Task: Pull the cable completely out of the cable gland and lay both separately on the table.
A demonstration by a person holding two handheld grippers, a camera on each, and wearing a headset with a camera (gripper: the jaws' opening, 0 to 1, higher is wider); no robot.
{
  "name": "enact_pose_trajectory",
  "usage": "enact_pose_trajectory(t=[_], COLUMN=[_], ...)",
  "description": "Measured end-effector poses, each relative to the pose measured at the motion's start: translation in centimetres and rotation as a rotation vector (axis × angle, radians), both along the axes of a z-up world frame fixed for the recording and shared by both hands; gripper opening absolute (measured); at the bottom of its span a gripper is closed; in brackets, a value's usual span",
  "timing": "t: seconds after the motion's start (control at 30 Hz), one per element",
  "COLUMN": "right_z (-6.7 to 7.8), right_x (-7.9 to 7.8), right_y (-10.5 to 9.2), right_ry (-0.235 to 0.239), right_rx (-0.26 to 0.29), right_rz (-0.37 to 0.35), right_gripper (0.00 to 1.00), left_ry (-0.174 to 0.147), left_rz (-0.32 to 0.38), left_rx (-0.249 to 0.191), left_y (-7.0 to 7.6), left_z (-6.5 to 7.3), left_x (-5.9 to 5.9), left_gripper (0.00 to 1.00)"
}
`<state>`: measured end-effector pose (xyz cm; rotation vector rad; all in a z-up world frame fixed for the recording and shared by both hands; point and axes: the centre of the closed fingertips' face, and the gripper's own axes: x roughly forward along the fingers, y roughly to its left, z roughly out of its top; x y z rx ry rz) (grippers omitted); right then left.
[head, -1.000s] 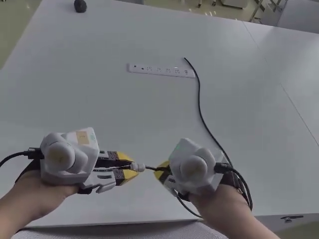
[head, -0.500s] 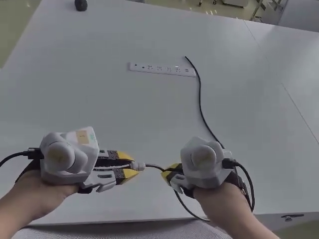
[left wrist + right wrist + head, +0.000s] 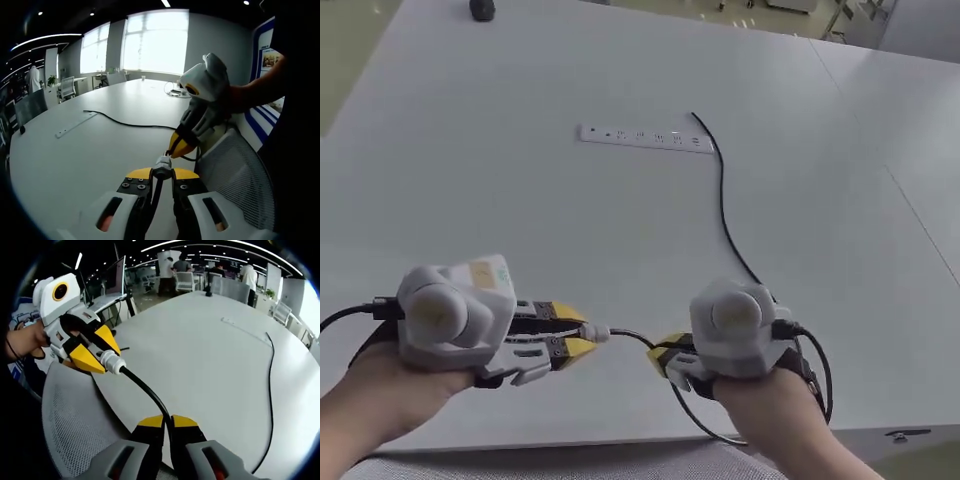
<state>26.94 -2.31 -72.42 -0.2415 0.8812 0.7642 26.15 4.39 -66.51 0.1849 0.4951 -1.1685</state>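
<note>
My left gripper (image 3: 578,338) is shut on a small white cable gland (image 3: 594,333) just above the white table's near edge. In the left gripper view the gland (image 3: 162,165) sits clamped between the yellow jaw tips. A short black cable (image 3: 631,338) runs out of the gland to my right gripper (image 3: 663,355), which is shut on it a few centimetres away. The right gripper view shows the cable (image 3: 146,388) arcing from its yellow tips (image 3: 167,421) up to the gland (image 3: 111,363) in the left gripper (image 3: 87,351).
A white power strip (image 3: 645,139) lies mid-table, and its black cord (image 3: 725,215) trails toward the near right edge. A dark small object (image 3: 481,10) sits at the far left. A grey mesh chair (image 3: 75,440) is below the grippers. People and chairs stand far off.
My right gripper has moved right, away from the left one, and more black cable now shows between them. The left gripper has stayed put.
</note>
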Motion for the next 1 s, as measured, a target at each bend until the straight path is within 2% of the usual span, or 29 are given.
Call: enact_pose_trajectory(t=[0.17, 0.33, 0.5, 0.6, 0.77, 0.83, 1.0], right_z=[0.3, 0.6, 1.5, 2.6, 4.0, 4.2, 4.2], right_x=[0.4, 0.2, 0.2, 0.1, -0.2, -0.5, -0.6], right_y=[-0.2, 0.0, 0.4, 1.0, 2.8, 3.8, 5.1], right_ry=[-0.025, -0.044, -0.086, -0.151, -0.232, -0.249, -0.281], right_rx=[0.02, 0.026, 0.02, -0.014, -0.073, -0.094, -0.123], right_rz=[0.0, 0.035, 0.06, 0.135, 0.26, 0.323, 0.385], right_gripper=[0.01, 0.03, 0.13, 0.14, 0.14, 0.13, 0.1], left_ry=[-0.004, -0.002, 0.0, -0.001, 0.001, 0.006, 0.006], left_rz=[0.009, 0.009, 0.006, 0.002, 0.004, 0.003, -0.001], left_rx=[-0.003, 0.0, 0.003, 0.005, 0.003, 0.003, 0.002], left_y=[0.0, -0.1, 0.0, 0.0, -0.1, -0.1, -0.2], left_z=[0.0, -0.1, -0.1, -0.2, -0.2, -0.2, -0.2], left_x=[0.2, 0.2, 0.1, 0.1, 0.0, -0.1, -0.1], left_gripper=[0.15, 0.15, 0.15, 0.15, 0.15, 0.15, 0.15])
